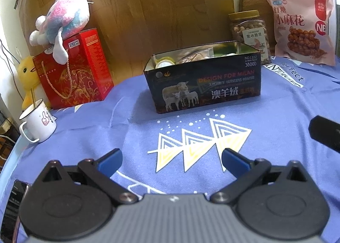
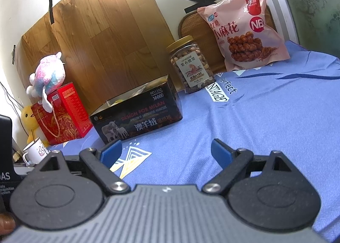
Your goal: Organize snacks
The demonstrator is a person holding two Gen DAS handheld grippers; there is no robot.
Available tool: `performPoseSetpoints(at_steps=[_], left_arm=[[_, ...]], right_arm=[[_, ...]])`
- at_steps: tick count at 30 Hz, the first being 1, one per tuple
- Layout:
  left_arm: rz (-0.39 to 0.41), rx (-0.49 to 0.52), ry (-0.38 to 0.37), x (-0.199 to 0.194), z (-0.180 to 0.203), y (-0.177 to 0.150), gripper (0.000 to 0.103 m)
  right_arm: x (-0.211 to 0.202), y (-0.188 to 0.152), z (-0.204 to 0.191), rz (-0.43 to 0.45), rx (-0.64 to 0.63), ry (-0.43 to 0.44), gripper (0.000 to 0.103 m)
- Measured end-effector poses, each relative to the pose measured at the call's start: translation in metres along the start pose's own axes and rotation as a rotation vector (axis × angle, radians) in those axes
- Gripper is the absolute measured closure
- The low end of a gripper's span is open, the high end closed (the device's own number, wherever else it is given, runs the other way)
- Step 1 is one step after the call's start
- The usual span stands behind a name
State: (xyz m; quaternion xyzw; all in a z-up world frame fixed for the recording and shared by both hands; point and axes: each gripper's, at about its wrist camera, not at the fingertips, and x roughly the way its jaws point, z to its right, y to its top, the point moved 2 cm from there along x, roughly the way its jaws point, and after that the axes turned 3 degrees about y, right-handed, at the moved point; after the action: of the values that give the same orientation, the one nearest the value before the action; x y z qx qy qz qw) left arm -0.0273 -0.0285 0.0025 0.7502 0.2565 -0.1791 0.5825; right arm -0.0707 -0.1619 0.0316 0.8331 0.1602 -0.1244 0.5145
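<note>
Left wrist view: my left gripper (image 1: 171,159) and right gripper (image 2: 166,151) gape wide, empty. Snacks already lie inside the open tin (image 1: 203,85); nut jar (image 1: 250,34) and pink bag (image 1: 301,28) remain behind it.

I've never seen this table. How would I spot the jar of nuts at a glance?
Start at the blue cloth covering the table and look to its far edge by the wall. There, between the open black tin and the pink snack bag, stands the nut jar. It is the only clear, upright container, with a yellow-gold lid and nuts showing through its sides.
</note>
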Motion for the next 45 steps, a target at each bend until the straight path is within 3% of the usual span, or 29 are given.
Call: performPoseSetpoints(at_steps=[45], left_arm=[[-0.018,0.010,-0.006,0.0023,0.0028,-0.0025,0.000]], right_arm=[[0.0008,-0.0014,0.0007,-0.002,-0.001,0.003,0.010]])
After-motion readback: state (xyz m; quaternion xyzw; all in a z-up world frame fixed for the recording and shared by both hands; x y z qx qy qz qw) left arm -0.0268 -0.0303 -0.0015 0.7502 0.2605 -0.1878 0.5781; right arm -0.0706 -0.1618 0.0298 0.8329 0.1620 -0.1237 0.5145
